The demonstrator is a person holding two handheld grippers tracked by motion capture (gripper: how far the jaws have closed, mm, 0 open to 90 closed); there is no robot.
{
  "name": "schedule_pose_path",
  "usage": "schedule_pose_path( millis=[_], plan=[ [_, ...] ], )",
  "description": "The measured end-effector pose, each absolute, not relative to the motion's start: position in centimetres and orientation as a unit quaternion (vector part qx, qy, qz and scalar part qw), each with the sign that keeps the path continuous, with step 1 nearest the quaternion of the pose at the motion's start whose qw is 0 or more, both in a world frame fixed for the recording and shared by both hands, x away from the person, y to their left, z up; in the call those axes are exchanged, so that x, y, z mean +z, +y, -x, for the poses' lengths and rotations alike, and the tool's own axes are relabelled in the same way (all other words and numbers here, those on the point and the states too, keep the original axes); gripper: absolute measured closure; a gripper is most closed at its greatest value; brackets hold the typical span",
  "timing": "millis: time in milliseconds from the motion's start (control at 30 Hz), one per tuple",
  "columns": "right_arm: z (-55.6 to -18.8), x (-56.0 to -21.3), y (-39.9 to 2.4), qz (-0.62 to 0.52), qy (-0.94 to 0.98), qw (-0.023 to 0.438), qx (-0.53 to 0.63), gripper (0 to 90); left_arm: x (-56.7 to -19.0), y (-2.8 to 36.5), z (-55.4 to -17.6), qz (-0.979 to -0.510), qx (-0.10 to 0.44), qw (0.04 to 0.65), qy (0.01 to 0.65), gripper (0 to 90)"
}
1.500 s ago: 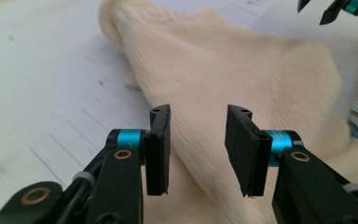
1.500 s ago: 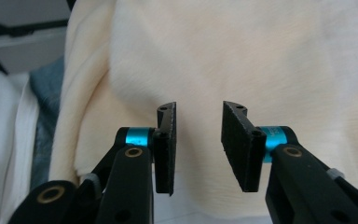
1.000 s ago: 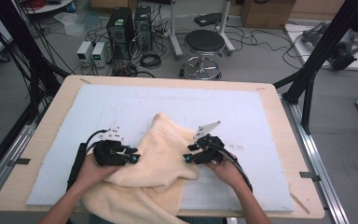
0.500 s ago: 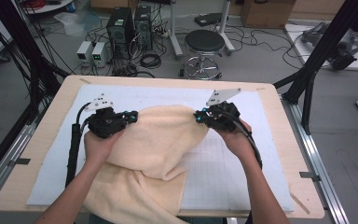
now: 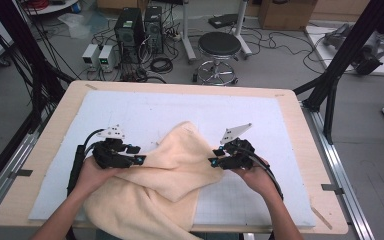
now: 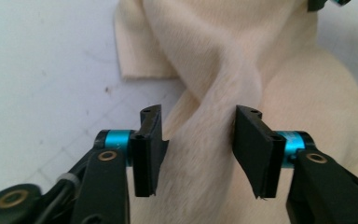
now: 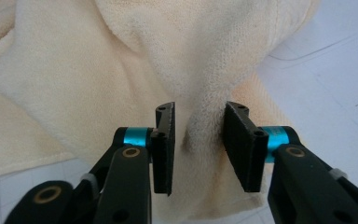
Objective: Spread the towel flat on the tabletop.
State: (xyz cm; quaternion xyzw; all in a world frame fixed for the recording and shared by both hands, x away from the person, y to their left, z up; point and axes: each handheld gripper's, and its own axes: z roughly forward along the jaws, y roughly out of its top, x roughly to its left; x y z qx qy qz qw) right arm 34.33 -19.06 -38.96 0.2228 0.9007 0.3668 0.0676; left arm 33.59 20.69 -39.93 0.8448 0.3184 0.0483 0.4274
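A: Towel, cream terry, lies rumpled across the lower middle of the white mat, one end hanging off the near edge. Soft, light, likely floppy; best taken at an edge or corner.

B: The jaws?

A: Left gripper and right gripper both stand parted, a fold bunched between, neither clamped.
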Motion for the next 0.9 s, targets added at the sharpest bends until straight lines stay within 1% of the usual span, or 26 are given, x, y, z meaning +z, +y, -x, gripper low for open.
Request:
schedule_pose_path(
  millis=[33, 67, 100, 133, 167, 200, 233, 267, 300, 400, 533, 600, 667, 733, 800, 900],
  plan=[
    [-34.4, -39.1, -19.0, -0.224, 0.901, 0.066, 0.366, 63.1, -40.4, 20.9, -33.7, -0.848, 0.038, 0.422, 0.319, 51.1],
    [-34.5, -39.4, -19.0, -0.225, 0.902, 0.064, 0.362, 66.0, -40.7, 21.0, -33.8, -0.856, 0.027, 0.411, 0.313, 53.8],
    [-34.7, -39.6, -19.0, -0.227, 0.903, 0.061, 0.36, 72.6, -41.0, 21.0, -33.6, -0.862, 0.026, 0.406, 0.304, 65.4],
    [-34.8, -39.7, -18.9, -0.227, 0.904, 0.064, 0.358, 76.6, -41.1, 21.0, -33.5, -0.862, 0.033, 0.405, 0.303, 74.1],
    [-35.0, -39.7, -18.9, -0.229, 0.902, 0.068, 0.359, 80.1, -41.1, 21.1, -33.4, -0.858, 0.036, 0.41, 0.308, 78.9],
    [-35.2, -39.6, -18.9, -0.233, 0.899, 0.073, 0.364, 81.9, -40.9, 21.2, -33.5, -0.853, 0.043, 0.413, 0.315, 81.2],
    [-35.7, -39.4, -18.8, -0.236, 0.898, 0.08, 0.363, 82.6, -40.6, 21.4, -33.6, -0.844, 0.052, 0.421, 0.328, 82.2],
    [-36.9, -38.4, -18.5, -0.241, 0.896, 0.105, 0.358, 83.8, -40.2, 21.6, -33.8, -0.836, 0.064, 0.427, 0.34, 83.1],
    [-36.9, -38.4, -18.5, -0.241, 0.896, 0.105, 0.358, 83.8, -39.6, 21.9, -34.1, -0.827, 0.075, 0.431, 0.353, 83.1],
    [-39.1, -35.8, -18.1, -0.256, 0.883, 0.138, 0.369, 84.1, -37.5, 22.8, -35.2, -0.785, 0.109, 0.464, 0.395, 83.2],
    [-41.5, -31.3, -17.6, -0.253, 0.865, 0.18, 0.395, 83.7, -33.6, 23.5, -35.6, -0.753, 0.153, 0.498, 0.403, 83.2],
    [-41.8, -29.2, -17.3, -0.236, 0.864, 0.191, 0.402, 83.0, -32.1, 23.5, -34.8, -0.752, 0.163, 0.504, 0.392, 83.2],
    [-41.3, -28.1, -17.4, -0.215, 0.867, 0.186, 0.409, 81.9, -31.9, 23.4, -33.3, -0.766, 0.168, 0.494, 0.376, 83.2],
    [-40.3, -28.5, -17.4, -0.204, 0.876, 0.16, 0.406, 81.4, -33.0, 23.6, -31.2, -0.782, 0.158, 0.479, 0.366, 83.2],
    [-38.9, -30.2, -17.4, -0.195, 0.889, 0.133, 0.392, 81.1, -35.1, 23.7, -28.9, -0.791, 0.131, 0.47, 0.368, 83.2],
    [-36.3, -34.3, -16.9, -0.178, 0.909, 0.085, 0.366, 81.0, -38.7, 24.0, -25.8, -0.813, 0.072, 0.448, 0.365, 82.6]
  ],
)
